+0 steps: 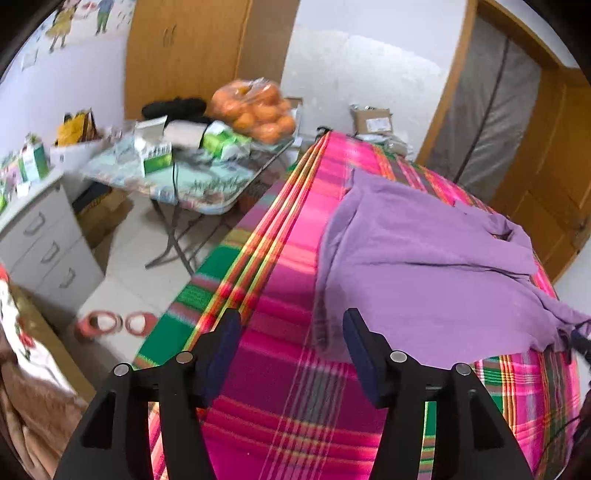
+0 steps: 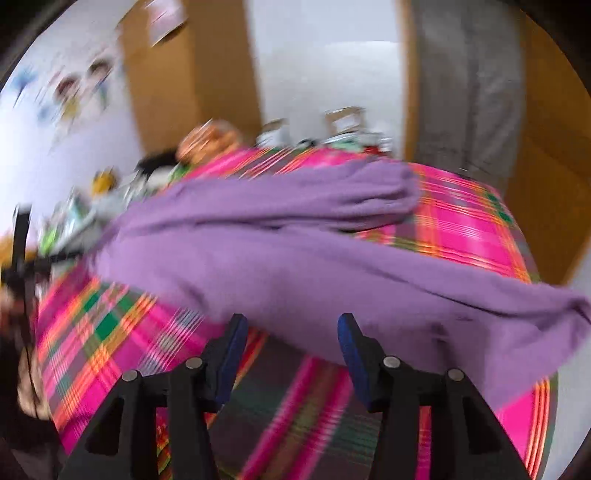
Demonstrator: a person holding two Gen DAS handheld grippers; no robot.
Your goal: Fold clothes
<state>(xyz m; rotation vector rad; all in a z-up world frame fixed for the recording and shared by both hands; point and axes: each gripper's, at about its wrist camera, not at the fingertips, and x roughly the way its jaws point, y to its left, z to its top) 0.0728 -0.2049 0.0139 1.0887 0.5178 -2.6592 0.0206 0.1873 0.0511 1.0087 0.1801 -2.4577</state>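
Underneath everything we find a bed spread with a pink plaid sheet [image 1: 280, 302], its stripes running green, orange and yellow, and it fills most of both views. Around it is a bedroom with white walls, a wooden wardrobe [image 1: 184, 55] in the far corner, cartoon stickers [image 1: 66, 26] high on the wall, and a wooden door frame [image 1: 454, 74] hung with a grey curtain [image 1: 491, 110]. Beside the bed stands a folding table [image 1: 192, 181] crowded with a bag of oranges [image 1: 255, 110], green-and-white boxes [image 1: 157, 160] and some dark fabric; a white drawer unit [image 1: 40, 243] sits near it, and a pair of red slippers [image 1: 114, 323] lies on the tiled floor. A cardboard parcel [image 1: 373, 120] rests past the far end of the bed. On the sheet lies a purple garment [image 1: 424, 266], spread loosely with folds and one long part trailing toward the right edge of the bed. Our left gripper [image 1: 291, 323] hovers above the sheet just beside the garment's near-left hem, its jaws parted and holding nothing. Our right gripper [image 2: 291, 326] likewise stands with jaws spread wide and empty, right at the garment's near edge; that view is heavily blurred, so we cannot tell whether a fingertip touches the cloth. Nothing blocks either tool's way to the fabric.
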